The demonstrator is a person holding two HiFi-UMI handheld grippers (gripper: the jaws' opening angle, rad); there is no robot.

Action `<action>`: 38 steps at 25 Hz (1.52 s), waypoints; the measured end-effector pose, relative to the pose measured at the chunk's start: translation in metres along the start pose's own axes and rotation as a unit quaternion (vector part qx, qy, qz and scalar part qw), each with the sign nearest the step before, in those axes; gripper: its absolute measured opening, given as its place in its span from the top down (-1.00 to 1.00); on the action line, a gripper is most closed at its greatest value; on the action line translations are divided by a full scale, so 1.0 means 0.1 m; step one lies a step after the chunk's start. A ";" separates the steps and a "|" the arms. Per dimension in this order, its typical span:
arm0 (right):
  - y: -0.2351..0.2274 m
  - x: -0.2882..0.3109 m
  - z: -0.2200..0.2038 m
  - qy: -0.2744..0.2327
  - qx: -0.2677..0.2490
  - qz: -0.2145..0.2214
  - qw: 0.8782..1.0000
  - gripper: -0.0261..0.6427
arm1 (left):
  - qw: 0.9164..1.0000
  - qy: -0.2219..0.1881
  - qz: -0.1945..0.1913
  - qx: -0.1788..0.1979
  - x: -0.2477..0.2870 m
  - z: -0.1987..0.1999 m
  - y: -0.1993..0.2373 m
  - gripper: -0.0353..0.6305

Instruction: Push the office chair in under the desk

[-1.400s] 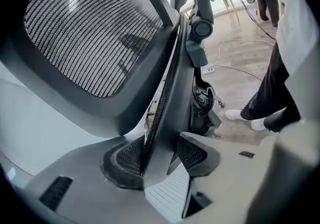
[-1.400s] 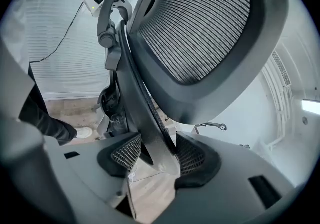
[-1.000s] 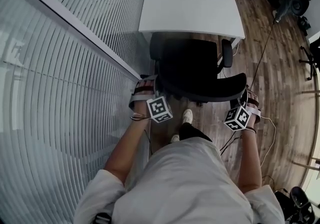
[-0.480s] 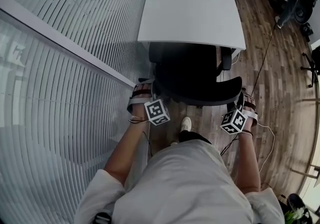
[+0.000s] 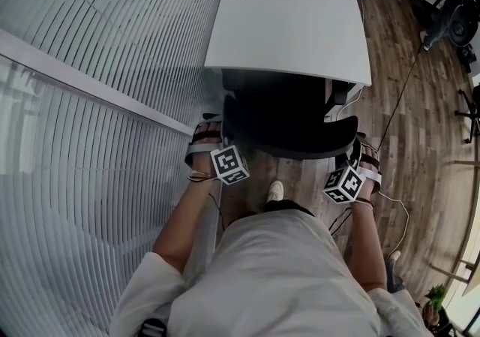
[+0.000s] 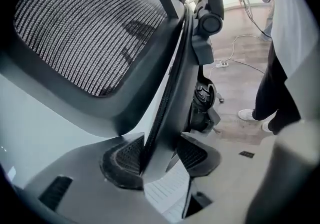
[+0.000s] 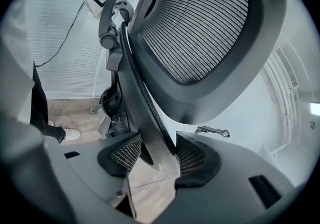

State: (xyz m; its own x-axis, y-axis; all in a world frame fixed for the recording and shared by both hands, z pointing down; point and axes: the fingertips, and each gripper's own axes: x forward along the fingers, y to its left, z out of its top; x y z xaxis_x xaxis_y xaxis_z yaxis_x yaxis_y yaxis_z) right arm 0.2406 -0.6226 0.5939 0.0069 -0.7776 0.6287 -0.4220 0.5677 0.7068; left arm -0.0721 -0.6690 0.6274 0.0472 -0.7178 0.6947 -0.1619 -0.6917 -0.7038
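A black mesh office chair [image 5: 289, 114] stands with its seat partly beneath the white desk [image 5: 289, 28]. My left gripper [image 5: 217, 131] holds the left edge of the backrest, and my right gripper [image 5: 357, 149] holds the right edge. In the left gripper view my gripper [image 6: 160, 158] is shut on the backrest's edge frame [image 6: 170, 88], beside the mesh [image 6: 85, 23]. In the right gripper view my gripper [image 7: 157, 155] is likewise shut on the edge frame [image 7: 137, 93], with the mesh [image 7: 200, 23] above.
A glass wall with white blinds [image 5: 90, 103] runs close along the left. Wooden floor [image 5: 420, 118] lies to the right, crossed by a cable [image 5: 397, 88]. The person's white shoe [image 5: 275, 191] is just behind the chair. Another chair's base [image 5: 457, 5] is far right.
The chair has rolled forward, further under the desk. Both grippers have moved forward with it, still on the backrest's edges, and the person has stepped after it.
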 end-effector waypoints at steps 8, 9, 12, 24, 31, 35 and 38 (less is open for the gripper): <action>-0.15 0.20 0.04 -0.005 -0.004 0.002 1.000 0.23 | 1.000 0.009 -0.003 -0.009 0.21 0.05 0.15 0.24; -0.17 0.21 0.04 -0.007 -0.005 0.001 1.000 0.23 | 1.000 0.010 -0.003 -0.009 0.22 0.05 0.16 0.24; -0.23 0.26 0.04 -0.010 -0.006 -0.001 1.000 0.23 | 1.000 0.013 0.003 -0.007 0.25 0.08 0.24 0.24; -0.49 0.63 0.12 -0.005 -0.004 -0.003 1.000 0.23 | 1.000 0.007 0.003 -0.007 0.62 0.15 0.51 0.24; -0.59 0.83 0.15 -0.006 -0.003 -0.005 1.000 0.23 | 1.000 0.007 0.013 -0.001 0.80 0.18 0.69 0.24; -0.70 0.96 0.19 -0.007 -0.003 -0.006 1.000 0.23 | 1.000 0.001 0.006 -0.004 0.94 0.22 0.78 0.24; -0.77 1.06 0.22 -0.006 -0.002 -0.007 1.000 0.23 | 1.000 0.000 0.012 -0.001 1.03 0.24 0.89 0.24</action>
State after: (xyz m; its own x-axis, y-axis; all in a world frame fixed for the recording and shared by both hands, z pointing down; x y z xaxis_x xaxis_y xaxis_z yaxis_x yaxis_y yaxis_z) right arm 0.2544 -0.7550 0.5990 0.0015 -0.7882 0.6154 -0.4175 0.5586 0.7166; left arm -0.0584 -0.8061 0.6325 0.0431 -0.7345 0.6772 -0.1640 -0.6739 -0.7204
